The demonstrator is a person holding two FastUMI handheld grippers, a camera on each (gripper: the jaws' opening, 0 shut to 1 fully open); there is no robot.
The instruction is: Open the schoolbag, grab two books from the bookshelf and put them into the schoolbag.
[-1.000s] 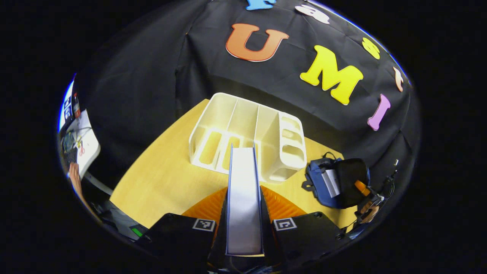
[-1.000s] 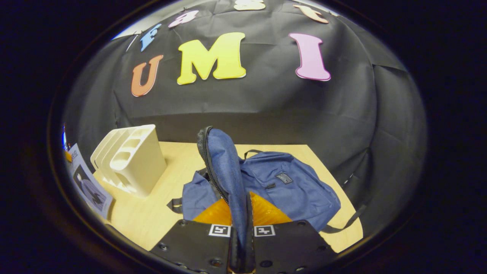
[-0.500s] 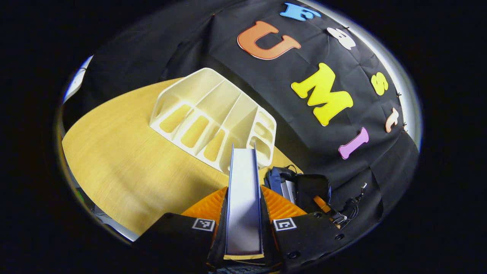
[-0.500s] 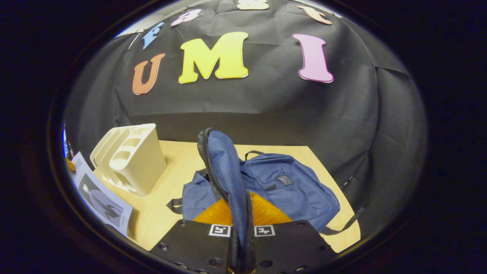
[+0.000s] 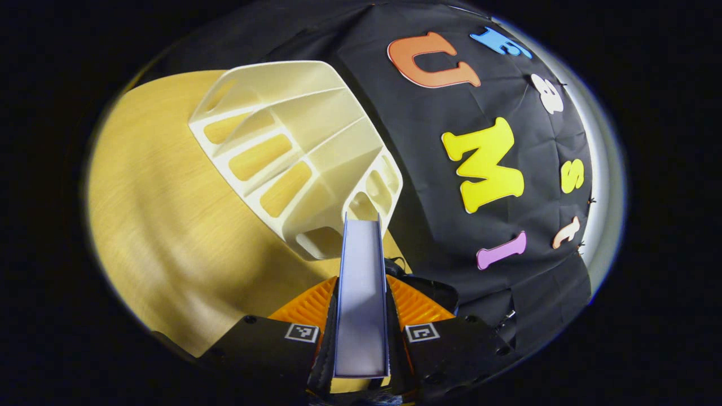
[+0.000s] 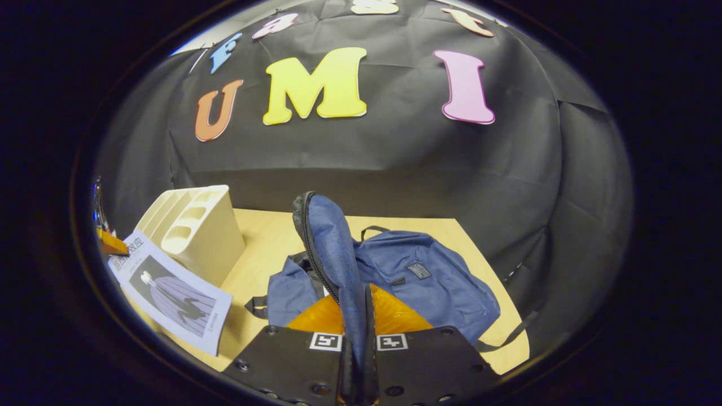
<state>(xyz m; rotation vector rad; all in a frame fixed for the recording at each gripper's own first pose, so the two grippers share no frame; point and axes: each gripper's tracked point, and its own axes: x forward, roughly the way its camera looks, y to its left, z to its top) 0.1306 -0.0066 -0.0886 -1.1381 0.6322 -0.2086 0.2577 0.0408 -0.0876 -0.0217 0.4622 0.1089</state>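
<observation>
Book (image 6: 169, 290) swung nearer schoolbag (image 6: 428, 282); left fingers (image 5: 361, 338) grip it, right fingers (image 6: 356, 332) pinch flap (image 6: 333, 254).

Bare desk (image 6: 259, 242) lies between the bookshelf (image 6: 197, 237) and the schoolbag (image 6: 428, 282); its raised flap (image 6: 333, 248) seemingly blocks the opening.

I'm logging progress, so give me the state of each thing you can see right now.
Left gripper: shut on a book, off the table.
Right gripper: shut on the bag's flap, held up.
Bag: open, lying on the table.
Shelf: upright, slots empty.
</observation>
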